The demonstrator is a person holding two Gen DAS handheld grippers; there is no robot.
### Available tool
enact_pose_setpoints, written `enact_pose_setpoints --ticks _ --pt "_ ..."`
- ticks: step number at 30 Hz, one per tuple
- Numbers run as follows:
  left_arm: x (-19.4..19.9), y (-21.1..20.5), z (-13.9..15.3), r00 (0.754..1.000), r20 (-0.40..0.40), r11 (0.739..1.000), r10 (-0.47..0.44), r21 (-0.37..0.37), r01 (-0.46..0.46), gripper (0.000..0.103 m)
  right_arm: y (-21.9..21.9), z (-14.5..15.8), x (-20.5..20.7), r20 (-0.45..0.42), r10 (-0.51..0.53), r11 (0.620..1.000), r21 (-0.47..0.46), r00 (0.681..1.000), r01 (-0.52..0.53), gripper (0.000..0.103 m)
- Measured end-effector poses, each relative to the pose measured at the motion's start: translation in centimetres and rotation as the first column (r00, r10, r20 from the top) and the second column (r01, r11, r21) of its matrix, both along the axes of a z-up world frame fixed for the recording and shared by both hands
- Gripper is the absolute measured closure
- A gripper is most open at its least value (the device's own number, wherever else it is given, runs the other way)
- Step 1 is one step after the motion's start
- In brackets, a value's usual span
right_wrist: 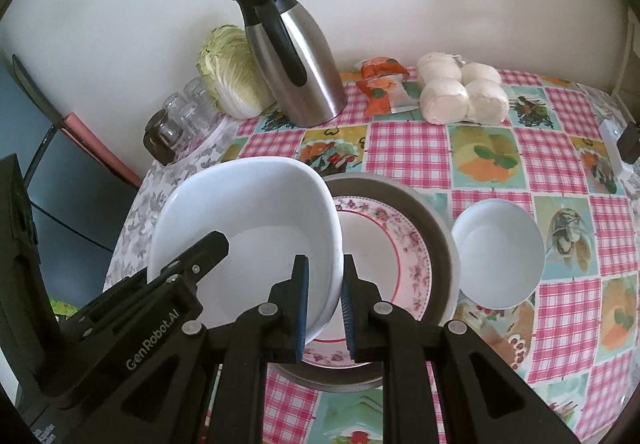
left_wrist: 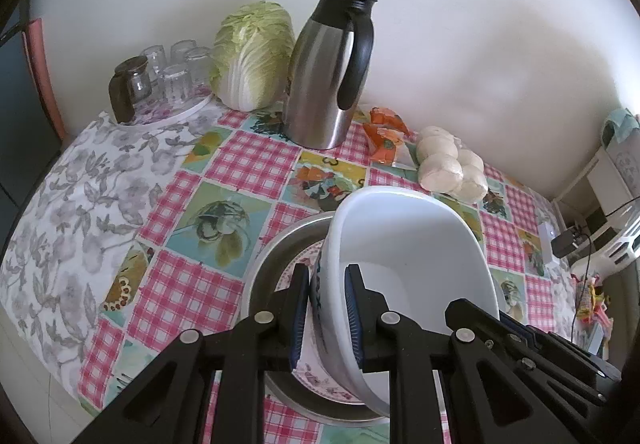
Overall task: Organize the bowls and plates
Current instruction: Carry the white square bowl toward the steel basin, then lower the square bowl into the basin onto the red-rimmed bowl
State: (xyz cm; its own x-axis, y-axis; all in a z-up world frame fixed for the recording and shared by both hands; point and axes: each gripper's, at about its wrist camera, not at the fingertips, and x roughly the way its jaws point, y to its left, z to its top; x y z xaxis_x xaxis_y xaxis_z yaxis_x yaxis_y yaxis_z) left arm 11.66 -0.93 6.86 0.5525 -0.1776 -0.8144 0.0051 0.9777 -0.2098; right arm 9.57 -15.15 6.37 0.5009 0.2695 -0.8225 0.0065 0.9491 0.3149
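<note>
Both grippers grip the big white bowl (right_wrist: 248, 228): left gripper (left_wrist: 329, 324) clamped on one rim, right gripper (right_wrist: 325, 308) on the opposite. It hangs tilted, mouth toward the cameras, above the floral plate (right_wrist: 384, 244) in the metal pan (right_wrist: 436, 220), probably clear of it.

Left gripper (left_wrist: 329, 318) jaws clamp white bowl (left_wrist: 416, 264) wall above floral plate (left_wrist: 320, 376).

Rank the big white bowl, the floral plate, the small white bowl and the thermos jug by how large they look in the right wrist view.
1. Big white bowl, though it is nearest the camera.
2. Floral plate, partly hidden.
3. Thermos jug and small white bowl look alike; the jug stands farther off, so no ranking.
</note>
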Motion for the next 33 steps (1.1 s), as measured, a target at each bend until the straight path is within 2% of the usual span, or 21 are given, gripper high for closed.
enact_pose_setpoints --ticks 18,33 --pt "0.2 -3.1 -0.6 0.999 -0.022 0.999 -0.049 0.013 0.050 0.082 -2.5 0.1 -0.4 -0.008 -0.043 0.999 -0.010 0.999 0.043 0.086" --pt "0.8 -3.1 -2.2 0.996 -0.068 0.998 -0.051 0.019 0.053 0.082 -2.5 -1.5 0.3 -0.053 -0.042 0.999 -0.018 0.998 0.041 0.086"
